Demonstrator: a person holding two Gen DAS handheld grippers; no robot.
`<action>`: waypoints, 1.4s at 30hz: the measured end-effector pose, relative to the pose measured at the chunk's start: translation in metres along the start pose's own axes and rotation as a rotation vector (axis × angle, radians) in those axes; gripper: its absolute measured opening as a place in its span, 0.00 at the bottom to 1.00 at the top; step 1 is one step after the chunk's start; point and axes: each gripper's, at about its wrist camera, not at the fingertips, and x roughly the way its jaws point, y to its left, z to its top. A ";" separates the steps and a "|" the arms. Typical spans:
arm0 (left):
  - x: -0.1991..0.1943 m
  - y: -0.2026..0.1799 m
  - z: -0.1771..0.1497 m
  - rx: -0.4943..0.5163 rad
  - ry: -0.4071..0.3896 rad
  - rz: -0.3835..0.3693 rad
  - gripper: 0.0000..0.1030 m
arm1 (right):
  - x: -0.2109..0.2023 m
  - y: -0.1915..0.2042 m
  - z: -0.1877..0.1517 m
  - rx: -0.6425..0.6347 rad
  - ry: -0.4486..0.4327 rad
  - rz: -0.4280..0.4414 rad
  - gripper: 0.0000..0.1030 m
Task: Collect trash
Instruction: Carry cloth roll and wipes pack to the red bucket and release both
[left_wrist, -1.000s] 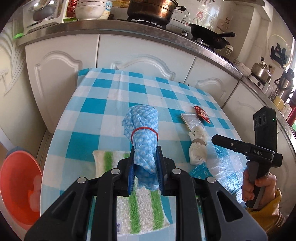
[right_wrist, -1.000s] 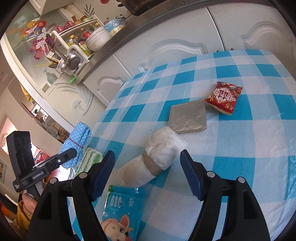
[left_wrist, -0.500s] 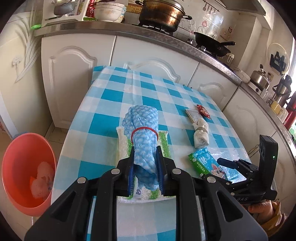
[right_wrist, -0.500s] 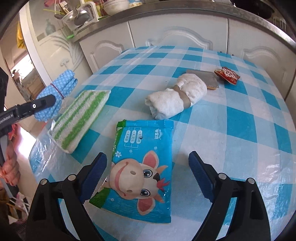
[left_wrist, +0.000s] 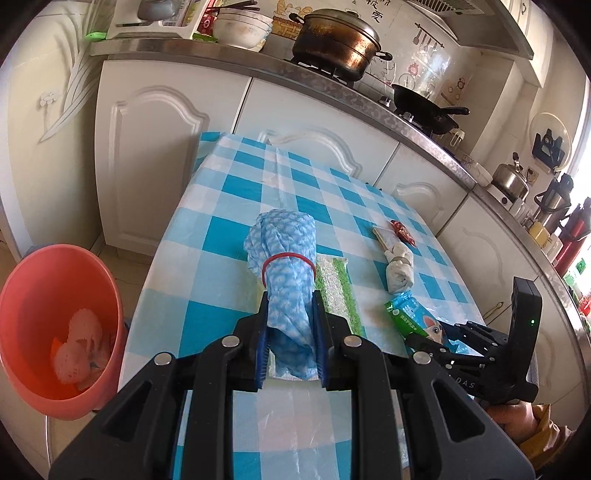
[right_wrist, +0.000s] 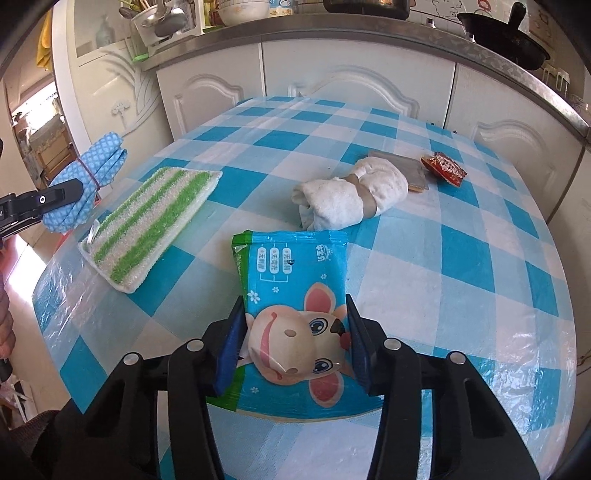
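Trash (right_wrist: 295, 295) among striped sponge (right_wrist: 151, 225), rolled towel (right_wrist: 351, 195), red wrapper (right_wrist: 443, 169).

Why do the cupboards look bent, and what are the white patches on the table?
Left wrist view: fisheye lens bows the cupboards, corners black. Right wrist view: daylight glares off the plastic cover on the table; everything sharp.

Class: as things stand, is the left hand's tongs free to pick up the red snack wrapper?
Probably not: the left tongs are shut on the blue cloth bundle, and the red snack wrapper lies far across the table.
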 end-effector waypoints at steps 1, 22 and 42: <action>-0.002 0.003 -0.001 -0.005 -0.003 -0.001 0.21 | -0.001 -0.001 0.000 0.004 -0.005 0.004 0.46; -0.061 0.098 -0.009 -0.164 -0.115 0.139 0.21 | -0.030 0.075 0.075 -0.002 -0.064 0.301 0.42; -0.063 0.196 -0.021 -0.365 -0.136 0.272 0.21 | 0.051 0.260 0.156 -0.211 0.098 0.569 0.43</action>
